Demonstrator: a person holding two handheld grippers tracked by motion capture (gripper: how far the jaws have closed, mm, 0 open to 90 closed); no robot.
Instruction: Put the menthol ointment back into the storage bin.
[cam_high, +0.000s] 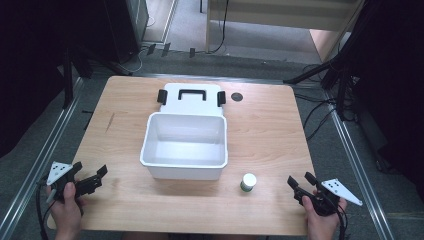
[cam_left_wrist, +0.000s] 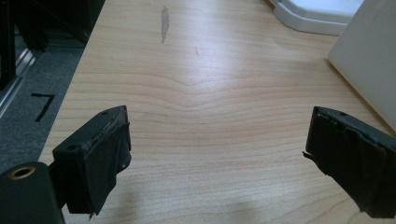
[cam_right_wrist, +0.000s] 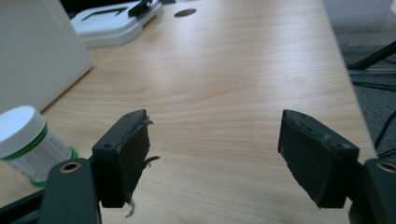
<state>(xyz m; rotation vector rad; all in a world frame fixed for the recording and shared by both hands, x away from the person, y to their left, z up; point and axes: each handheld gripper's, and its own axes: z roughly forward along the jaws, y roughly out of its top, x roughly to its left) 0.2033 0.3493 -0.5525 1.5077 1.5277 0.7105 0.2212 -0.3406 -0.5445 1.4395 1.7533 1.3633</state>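
An open white plastic box (cam_high: 184, 145) stands in the middle of the wooden table (cam_high: 265, 130), and nothing lies inside it. Its white lid (cam_high: 191, 98), with a black handle and black side latches, lies flat just behind it. A small jar (cam_high: 248, 182) with a white cap and green band stands near the box's front right corner. My left gripper (cam_high: 97, 180) is open near the front left corner, over bare wood. My right gripper (cam_high: 299, 183) is open at the front right, to the right of the jar (cam_right_wrist: 23, 140). The box wall (cam_left_wrist: 369, 60) and the box wall (cam_right_wrist: 37, 51) edge both gripper views.
A round dark hole (cam_high: 237, 96) sits in the tabletop right of the lid. A grey smear (cam_left_wrist: 164, 23) marks the wood at the left. Metal rails run along both table sides, with cables and dark stands on the floor beyond.
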